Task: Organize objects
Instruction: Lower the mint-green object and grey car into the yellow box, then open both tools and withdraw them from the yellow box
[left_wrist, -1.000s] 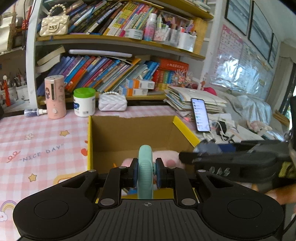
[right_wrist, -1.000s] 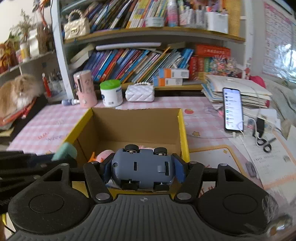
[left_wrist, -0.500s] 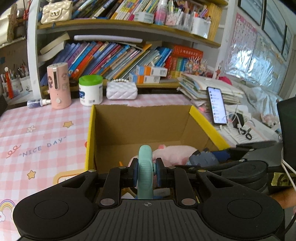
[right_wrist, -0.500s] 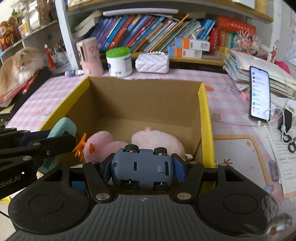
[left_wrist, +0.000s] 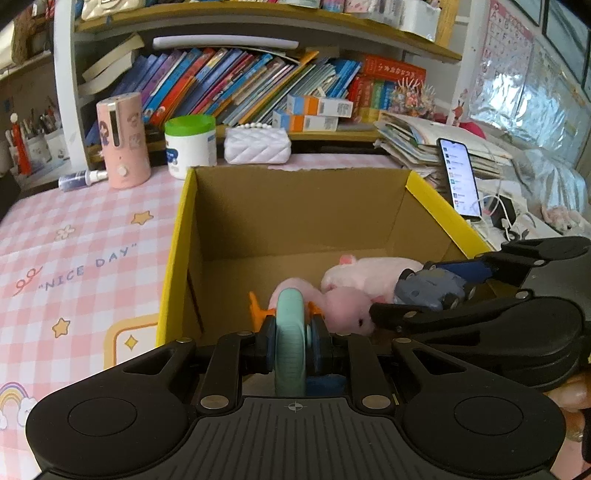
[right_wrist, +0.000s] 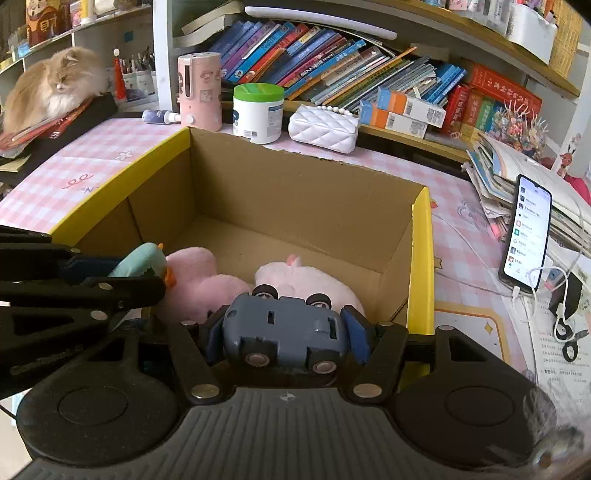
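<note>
An open cardboard box with yellow rims (left_wrist: 177, 236) (right_wrist: 421, 258) stands on the pink checked table. Two pink plush toys (left_wrist: 369, 273) (right_wrist: 192, 277) lie on its floor. My left gripper (left_wrist: 290, 339) is shut on a flat teal toy (left_wrist: 290, 350), held over the box's near left part; it also shows in the right wrist view (right_wrist: 142, 260). My right gripper (right_wrist: 286, 328) is shut on a blue-grey toy car (right_wrist: 284, 332), held wheels-up over the box's near right part; the car also shows in the left wrist view (left_wrist: 428, 288).
Behind the box stand a pink dispenser (left_wrist: 123, 140), a green-lidded white jar (left_wrist: 190, 144) and a white quilted purse (left_wrist: 257, 146). A lit phone (right_wrist: 526, 236) with cables leans at the right. A cat (right_wrist: 51, 85) lies at far left. Bookshelves fill the back.
Both grippers have moved forward and down over the box with their toys still held. The plush toys inside have come into fuller view.
</note>
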